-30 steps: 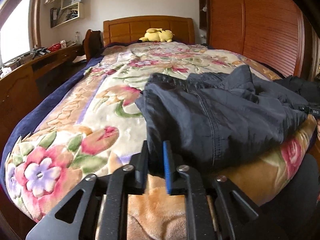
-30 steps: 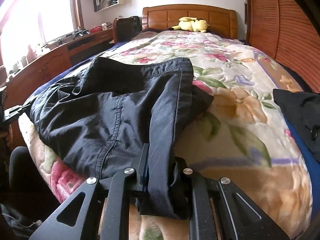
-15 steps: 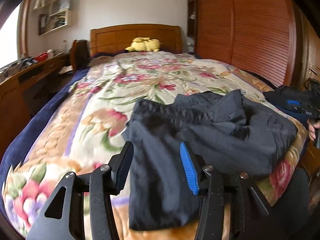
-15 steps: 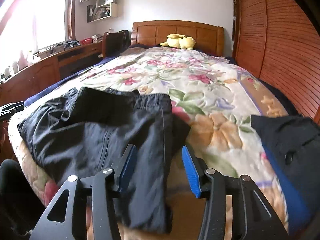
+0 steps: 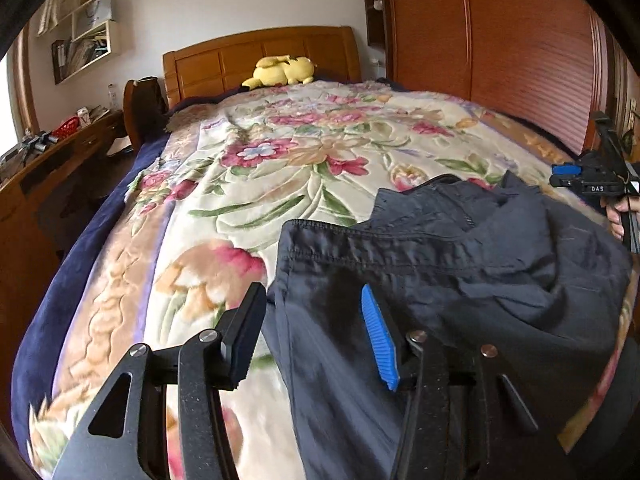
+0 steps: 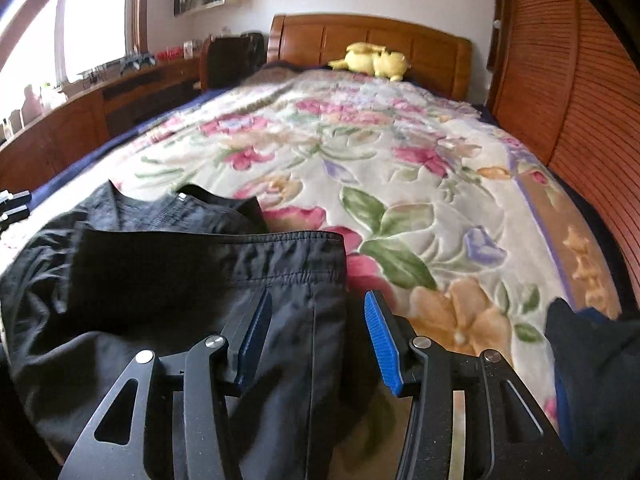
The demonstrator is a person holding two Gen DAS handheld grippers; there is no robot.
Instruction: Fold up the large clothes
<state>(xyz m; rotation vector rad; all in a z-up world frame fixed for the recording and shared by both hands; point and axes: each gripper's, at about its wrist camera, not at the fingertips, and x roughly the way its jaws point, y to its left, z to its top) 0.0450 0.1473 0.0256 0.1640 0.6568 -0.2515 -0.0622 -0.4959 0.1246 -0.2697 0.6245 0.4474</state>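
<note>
Both grippers' fingers spread wide, gripping nothing: left gripper (image 5: 312, 330) and right gripper (image 6: 318, 334) hover over the dark trousers (image 5: 440, 280), whose cloth lies below and between the blue pads. Trousers sit folded, waistband up-bed, on the floral blanket (image 6: 400, 168) at the foot of the bed. Yellow plush toy (image 5: 282, 71) lies by the wooden headboard (image 6: 372, 38).
</note>
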